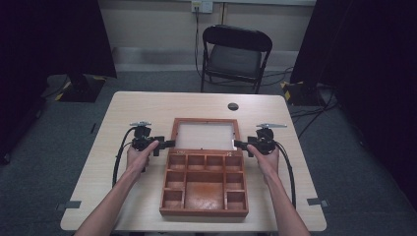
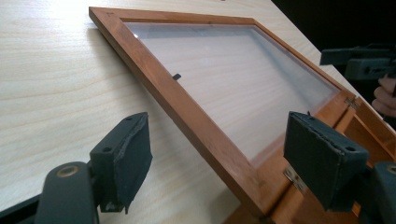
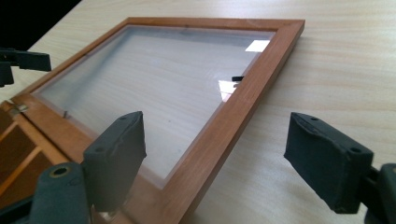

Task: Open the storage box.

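A brown wooden box (image 1: 204, 212) with several compartments sits on the table in the high view. Its glass-paned lid (image 1: 205, 121) is folded back behind it, low over the tabletop. My left gripper (image 1: 169, 143) is at the lid's left edge, my right gripper (image 1: 237, 144) at its right edge. In the left gripper view the left gripper (image 2: 224, 158) is open, and the lid's frame (image 2: 187, 107) runs between the jaws without touching the pads. The right gripper (image 3: 222, 161) is open the same way astride the frame (image 3: 243, 93). A small hinge (image 2: 294, 177) shows near one pad.
A dark round grommet (image 1: 233, 106) sits in the light wooden table (image 1: 137, 105) behind the lid. A black folding chair (image 1: 235, 56) stands beyond the far edge. Black stands flank the table on both sides.
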A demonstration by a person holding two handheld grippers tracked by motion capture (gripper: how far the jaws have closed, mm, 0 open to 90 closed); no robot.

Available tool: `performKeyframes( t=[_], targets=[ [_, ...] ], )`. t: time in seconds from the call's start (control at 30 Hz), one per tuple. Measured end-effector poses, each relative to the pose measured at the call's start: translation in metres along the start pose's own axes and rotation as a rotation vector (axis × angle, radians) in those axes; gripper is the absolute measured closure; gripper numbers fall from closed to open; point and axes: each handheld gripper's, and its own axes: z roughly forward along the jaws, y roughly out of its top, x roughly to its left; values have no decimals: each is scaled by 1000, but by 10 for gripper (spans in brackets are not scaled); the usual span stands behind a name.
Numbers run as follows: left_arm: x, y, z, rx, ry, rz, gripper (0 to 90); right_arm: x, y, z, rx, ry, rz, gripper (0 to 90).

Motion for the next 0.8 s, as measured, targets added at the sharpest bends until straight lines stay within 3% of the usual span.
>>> performKeyframes(
  t=[0.2, 0.4, 0.8],
  targets=[
    [-6, -1, -17, 3, 19, 52, 214, 9, 2, -18, -25, -6, -35, 200],
    [-10, -9, -32, 25, 37, 98, 204, 12, -8, -33, -23, -6, -41, 198],
    [-18, -24, -55, 67, 131, 179, 225, 6, -29, -64, -7, -49, -54, 190]
  ],
)
